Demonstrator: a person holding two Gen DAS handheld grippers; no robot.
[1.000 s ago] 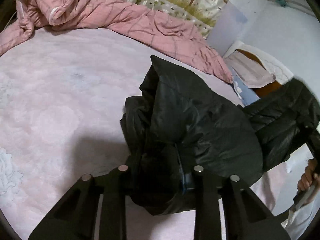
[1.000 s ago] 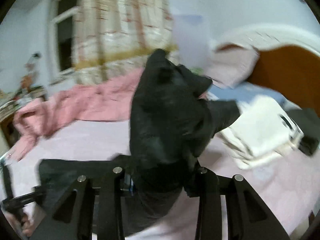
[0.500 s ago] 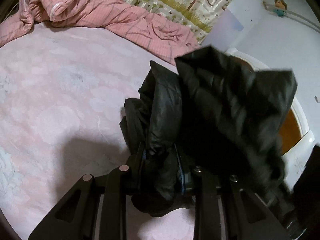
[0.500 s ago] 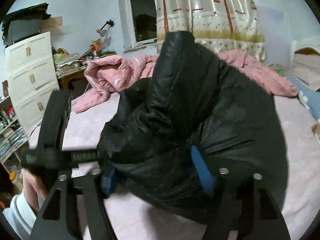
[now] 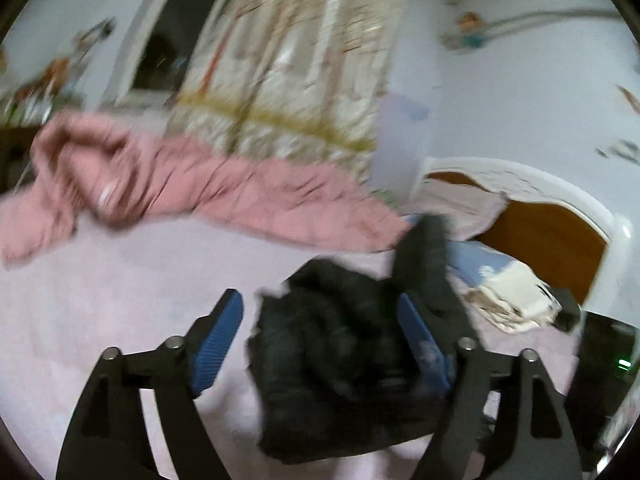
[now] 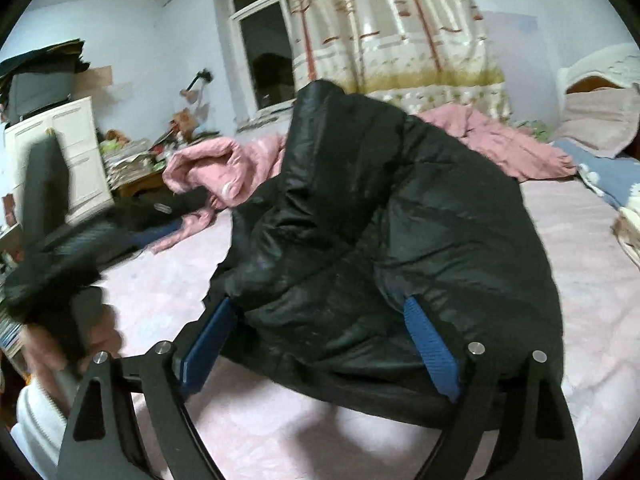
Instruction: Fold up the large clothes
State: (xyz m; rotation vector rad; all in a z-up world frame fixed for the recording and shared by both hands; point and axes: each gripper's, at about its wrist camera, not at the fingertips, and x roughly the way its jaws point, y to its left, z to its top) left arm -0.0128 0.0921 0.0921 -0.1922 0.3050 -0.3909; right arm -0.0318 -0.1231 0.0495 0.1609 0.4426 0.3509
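We have just been opening both the left gripper (image 5: 320, 340) and the right gripper (image 6: 320, 344), pads clear of the cloth, so the black puffer jacket (image 6: 392, 240) drops in its folded bundle onto the pink bed sheet (image 6: 560, 232).
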